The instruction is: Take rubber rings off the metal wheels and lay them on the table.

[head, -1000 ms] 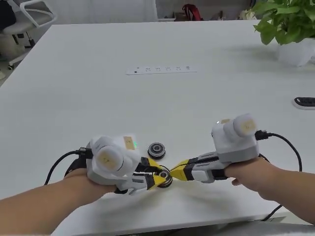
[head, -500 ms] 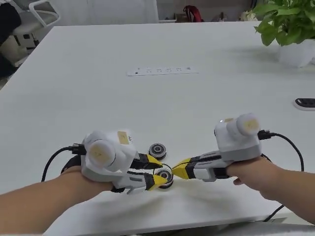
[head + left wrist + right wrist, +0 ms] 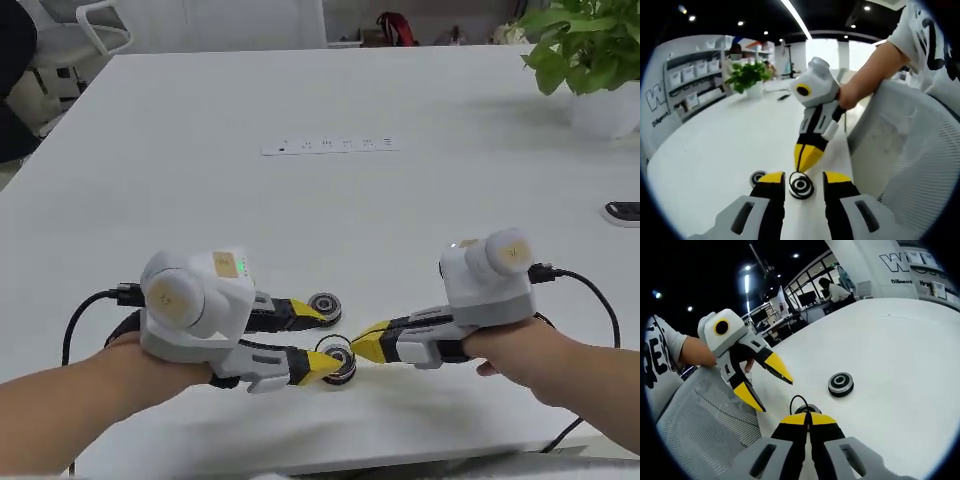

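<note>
Your right gripper (image 3: 809, 416) pinches the rubber ring (image 3: 792, 401), but your left gripper (image 3: 802, 176) is spread (not gripping), so pulling could drag the wheel (image 3: 801, 186) toward 3 o'clock.

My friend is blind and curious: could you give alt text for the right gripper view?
The right gripper, jaws shut, pinches a thin black rubber ring. The left gripper is open beside it; a metal wheel lies on the white table.
</note>
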`<control>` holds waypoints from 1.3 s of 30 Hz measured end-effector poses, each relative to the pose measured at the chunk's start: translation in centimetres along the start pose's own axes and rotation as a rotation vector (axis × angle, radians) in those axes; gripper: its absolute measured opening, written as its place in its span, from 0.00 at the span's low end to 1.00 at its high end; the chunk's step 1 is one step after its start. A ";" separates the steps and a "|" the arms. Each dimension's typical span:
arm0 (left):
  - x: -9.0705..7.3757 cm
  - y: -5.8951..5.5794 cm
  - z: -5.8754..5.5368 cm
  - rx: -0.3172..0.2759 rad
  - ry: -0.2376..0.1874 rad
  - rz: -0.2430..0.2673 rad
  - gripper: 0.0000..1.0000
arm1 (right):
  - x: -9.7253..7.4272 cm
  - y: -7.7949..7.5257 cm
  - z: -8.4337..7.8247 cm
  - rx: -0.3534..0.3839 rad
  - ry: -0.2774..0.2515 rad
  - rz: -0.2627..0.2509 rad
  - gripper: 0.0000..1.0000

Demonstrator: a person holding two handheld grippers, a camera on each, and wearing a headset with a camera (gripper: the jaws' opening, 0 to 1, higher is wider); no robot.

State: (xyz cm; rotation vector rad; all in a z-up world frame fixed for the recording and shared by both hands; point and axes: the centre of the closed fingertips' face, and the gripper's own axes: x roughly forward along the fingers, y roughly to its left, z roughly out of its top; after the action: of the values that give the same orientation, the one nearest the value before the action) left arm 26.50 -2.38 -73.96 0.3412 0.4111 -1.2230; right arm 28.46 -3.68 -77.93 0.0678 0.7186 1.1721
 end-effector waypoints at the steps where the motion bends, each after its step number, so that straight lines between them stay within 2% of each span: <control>1: -0.2 0.1 0.1 -0.002 -0.004 0.002 0.32 | 0.0 0.0 0.0 0.000 0.000 0.001 0.00; 9: -2.2 0.9 0.5 -0.025 -0.029 0.027 0.37 | 0.2 0.6 0.3 -0.005 0.003 0.020 0.00; 16: -4.0 1.4 0.2 -0.040 -0.037 0.049 0.42 | 0.4 1.0 0.6 -0.010 0.010 0.038 0.00; 25: -6.0 1.7 0.0 -0.057 -0.053 0.079 0.46 | 1.2 1.6 1.7 -0.012 0.004 0.060 0.00; 32: -7.6 2.5 -1.0 -0.072 -0.043 0.118 0.47 | 2.5 2.2 2.7 -0.027 -0.003 0.072 0.00; 39: -9.1 3.3 -2.3 -0.091 -0.033 0.163 0.48 | 4.0 2.3 2.7 -0.035 0.013 0.076 0.00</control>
State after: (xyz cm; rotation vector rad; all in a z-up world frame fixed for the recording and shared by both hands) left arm 26.82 7.26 -71.47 0.2705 0.4013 -1.0463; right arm 28.81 1.53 -76.80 0.0584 0.7117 1.2584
